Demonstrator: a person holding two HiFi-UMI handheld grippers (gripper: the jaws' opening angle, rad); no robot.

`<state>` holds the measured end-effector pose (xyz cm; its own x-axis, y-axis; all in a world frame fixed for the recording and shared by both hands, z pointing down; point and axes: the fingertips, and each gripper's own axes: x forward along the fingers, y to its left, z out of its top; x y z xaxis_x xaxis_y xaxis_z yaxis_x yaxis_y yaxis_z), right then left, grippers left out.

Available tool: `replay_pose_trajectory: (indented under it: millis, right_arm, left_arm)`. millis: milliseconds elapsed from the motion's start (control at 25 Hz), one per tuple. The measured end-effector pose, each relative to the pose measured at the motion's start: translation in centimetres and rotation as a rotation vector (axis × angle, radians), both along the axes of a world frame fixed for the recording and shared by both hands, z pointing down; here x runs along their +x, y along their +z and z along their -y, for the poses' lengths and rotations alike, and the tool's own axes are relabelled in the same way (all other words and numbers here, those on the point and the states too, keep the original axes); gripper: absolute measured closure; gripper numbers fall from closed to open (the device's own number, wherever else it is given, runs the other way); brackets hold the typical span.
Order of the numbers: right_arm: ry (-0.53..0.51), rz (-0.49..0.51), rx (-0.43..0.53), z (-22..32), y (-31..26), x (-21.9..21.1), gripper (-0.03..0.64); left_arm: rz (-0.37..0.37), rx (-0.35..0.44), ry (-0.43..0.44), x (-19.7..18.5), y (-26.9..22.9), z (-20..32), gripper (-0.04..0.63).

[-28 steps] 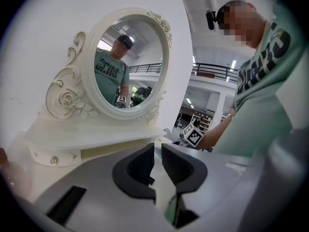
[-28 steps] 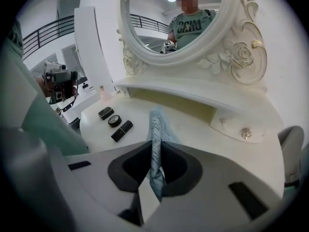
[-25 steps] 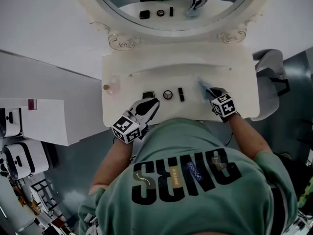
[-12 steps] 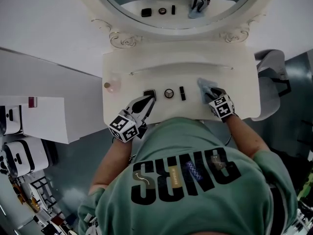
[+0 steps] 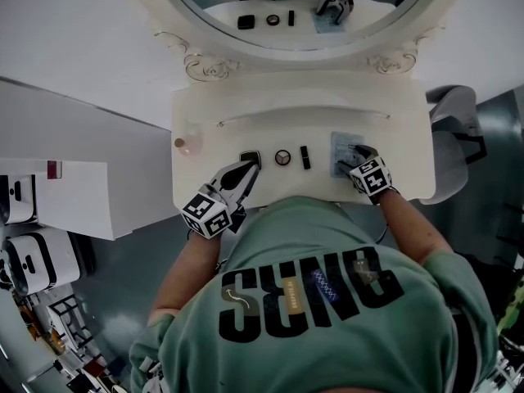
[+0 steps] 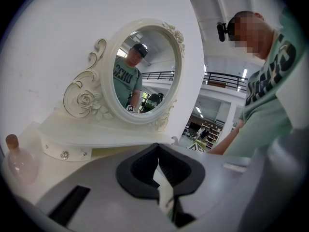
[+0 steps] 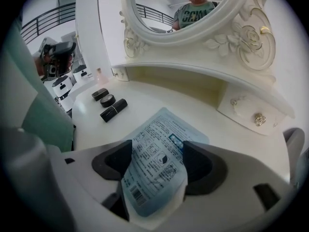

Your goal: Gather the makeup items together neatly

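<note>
A light-blue face-mask sachet (image 5: 343, 151) (image 7: 158, 151) lies flat on the white vanity table (image 5: 393, 121), at the right end of the row. My right gripper (image 5: 354, 157) (image 7: 157, 162) stands over its near end; its jaws have just been opening, and the pads (image 7: 203, 164) stand wide on either side of the sachet without pressing it. Left of the sachet lie a black lipstick (image 5: 304, 157) (image 7: 114, 110), a round compact (image 5: 282, 156) (image 7: 107, 100) and a square black compact (image 5: 250, 157) (image 7: 100, 94). My left gripper (image 5: 246, 173) (image 6: 158, 170) is shut and empty just in front of the square compact.
A pink bottle (image 5: 187, 143) (image 6: 20, 158) stands at the table's left end. The oval mirror (image 5: 303, 6) (image 6: 145, 71) rises behind a raised shelf with small drawer knobs (image 7: 259, 119). A grey chair (image 5: 454, 137) is at the right; white machines (image 5: 33, 260) stand on the floor at the left.
The sachet, held tilted in my right gripper a second ago, now lies flat on the table and the right jaws have opened. My left gripper has hardly moved.
</note>
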<state>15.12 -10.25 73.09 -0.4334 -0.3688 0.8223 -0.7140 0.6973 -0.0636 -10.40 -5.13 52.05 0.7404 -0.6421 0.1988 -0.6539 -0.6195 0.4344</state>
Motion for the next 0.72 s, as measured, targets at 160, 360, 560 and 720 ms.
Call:
replay_pose_trajectory:
  millis: [160, 360, 560, 720]
  right_arm:
    - [-0.028, -0.004, -0.001, 0.0, 0.2, -0.3, 0.29]
    - [-0.047, -0.009, -0.016, 0.0, 0.2, -0.4, 0.282]
    - [-0.029, 0.12, 0.013, 0.7, -3.6, -1.9, 0.267]
    - [0.012, 0.34, 0.106, 2.7, -11.3, -3.2, 0.268]
  left_arm:
    - [0.002, -0.002, 0.007, 0.2, 0.1, 0.0, 0.583]
    - [0.003, -0.004, 0.007, 0.3, 0.2, 0.0, 0.583]
    - [-0.003, 0.016, -0.001, 0.1, -0.5, 0.4, 0.583]
    - [-0.006, 0.067, -0.03, -0.8, -2.4, 1.4, 0.583]
